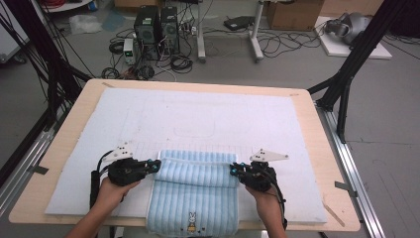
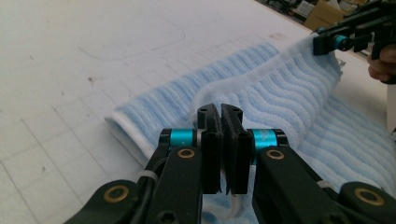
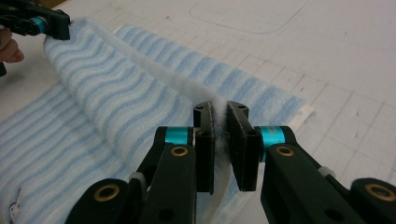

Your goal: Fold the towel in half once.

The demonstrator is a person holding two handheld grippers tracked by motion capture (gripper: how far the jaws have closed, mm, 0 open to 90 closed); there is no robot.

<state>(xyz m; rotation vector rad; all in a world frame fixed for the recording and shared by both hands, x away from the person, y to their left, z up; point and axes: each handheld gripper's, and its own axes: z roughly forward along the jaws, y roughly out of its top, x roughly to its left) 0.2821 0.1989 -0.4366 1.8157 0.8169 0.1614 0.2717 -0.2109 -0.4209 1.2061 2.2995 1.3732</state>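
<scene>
towel point(image 1: 197, 191) on mat point(image 1: 208, 119) at table's point(image 1: 327, 168) near edge, left claw point(image 1: 154, 165) and right claw point(image 1: 234, 170) at its sides

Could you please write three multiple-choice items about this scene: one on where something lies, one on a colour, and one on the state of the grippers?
1. Where does the towel lie?
A. at the far edge of the table
B. at the near edge of the table, between the two grippers
C. on the floor

2. What colour are the towel's stripes?
A. red and white
B. green and yellow
C. light blue and white

3. What is the state of the left gripper and the right gripper?
A. each shut on the towel's fold
B. both open above the towel
C. both resting off the table

Answers: 1 B, the high view shows it at the near edge; 2 C, pale blue ribs in every view; 3 A, each gripper view shows cloth pinched between the jaws.
</scene>
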